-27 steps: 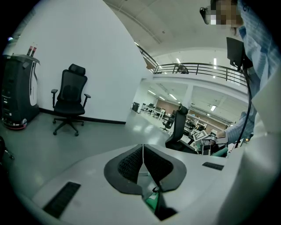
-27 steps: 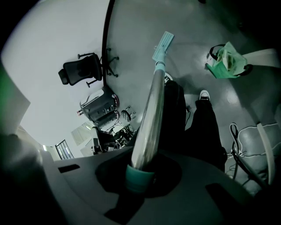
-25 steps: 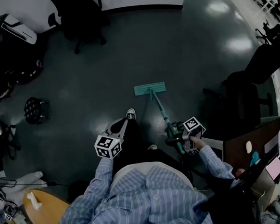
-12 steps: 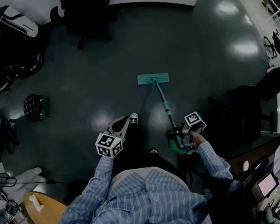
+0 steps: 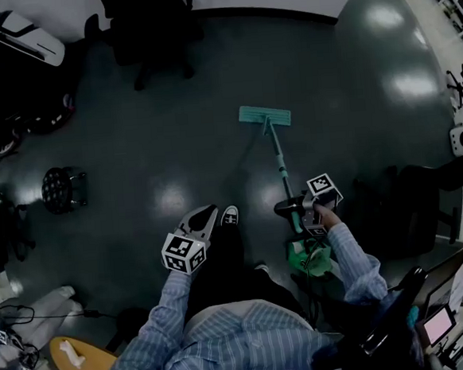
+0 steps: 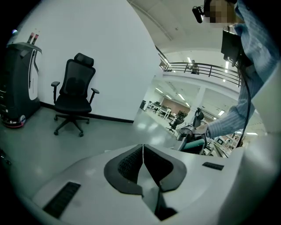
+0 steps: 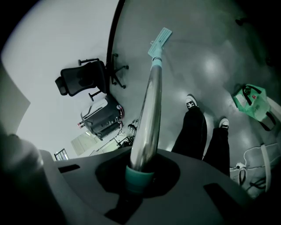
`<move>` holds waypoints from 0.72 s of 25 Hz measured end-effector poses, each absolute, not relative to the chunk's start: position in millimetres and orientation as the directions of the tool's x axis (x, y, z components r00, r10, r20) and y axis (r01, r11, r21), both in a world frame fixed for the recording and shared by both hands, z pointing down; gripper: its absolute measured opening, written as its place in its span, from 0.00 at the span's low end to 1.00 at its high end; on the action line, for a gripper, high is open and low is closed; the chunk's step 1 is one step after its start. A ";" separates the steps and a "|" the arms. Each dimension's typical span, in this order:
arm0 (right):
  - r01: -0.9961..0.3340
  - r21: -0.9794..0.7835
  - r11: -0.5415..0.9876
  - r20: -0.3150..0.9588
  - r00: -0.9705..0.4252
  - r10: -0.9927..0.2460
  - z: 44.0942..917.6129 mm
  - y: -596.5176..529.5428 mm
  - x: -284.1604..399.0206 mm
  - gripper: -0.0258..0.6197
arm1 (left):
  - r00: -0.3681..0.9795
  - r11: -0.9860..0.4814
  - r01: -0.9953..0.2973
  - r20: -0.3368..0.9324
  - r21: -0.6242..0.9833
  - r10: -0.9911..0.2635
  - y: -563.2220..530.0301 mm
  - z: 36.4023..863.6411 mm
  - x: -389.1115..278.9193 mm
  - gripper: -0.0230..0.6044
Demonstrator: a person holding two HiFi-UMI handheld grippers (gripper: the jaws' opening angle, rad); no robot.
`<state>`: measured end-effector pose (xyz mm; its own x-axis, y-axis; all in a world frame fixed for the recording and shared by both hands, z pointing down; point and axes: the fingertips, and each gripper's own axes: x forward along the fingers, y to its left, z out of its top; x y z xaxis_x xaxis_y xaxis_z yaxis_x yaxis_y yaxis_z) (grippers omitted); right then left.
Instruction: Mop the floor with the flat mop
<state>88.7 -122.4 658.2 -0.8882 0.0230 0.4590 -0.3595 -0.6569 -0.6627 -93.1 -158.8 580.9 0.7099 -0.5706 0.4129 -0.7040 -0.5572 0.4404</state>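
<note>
- My right gripper (image 5: 294, 210) is clamped on the mop handle (image 5: 280, 167). In the right gripper view the metal pole rises straight out from between the jaws, and its teal collar sits right at them.
- My right arm, in a striped sleeve (image 5: 351, 258), is bent at the elbow. The forearm reaches forward on my right side, and the hand is wrapped round the gripper's body behind the marker cube (image 5: 321, 187).
- The handle slopes away from me and down to the teal mop head (image 5: 265, 115). The head lies flat on the dark floor (image 5: 171, 129), out in front of me and towards the far wall.
- My left gripper (image 5: 201, 219) has its jaws pressed together with nothing between them.
- My left forearm is stretched forward and holds that gripper above the floor, just beside my front shoe (image 5: 229, 215). It points towards the black office chair (image 6: 74, 100) by the white wall.
- A green bag (image 5: 309, 259) sits on the floor near my right side, under my right forearm.
</note>
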 end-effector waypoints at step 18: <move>-0.326 -0.689 -0.647 0.547 -0.820 -0.170 725.3 -432.2 121.3 0.08 | 0.734 -0.560 -0.679 0.423 0.475 -0.531 -255.2 631.0 -98.6 0.05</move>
<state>121.3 -432.2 725.3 -0.8197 -0.1698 0.5470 -0.3258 -0.6471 -0.6892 -98.6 -255.2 631.0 0.7338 -0.5315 0.4233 -0.6792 -0.5596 0.4749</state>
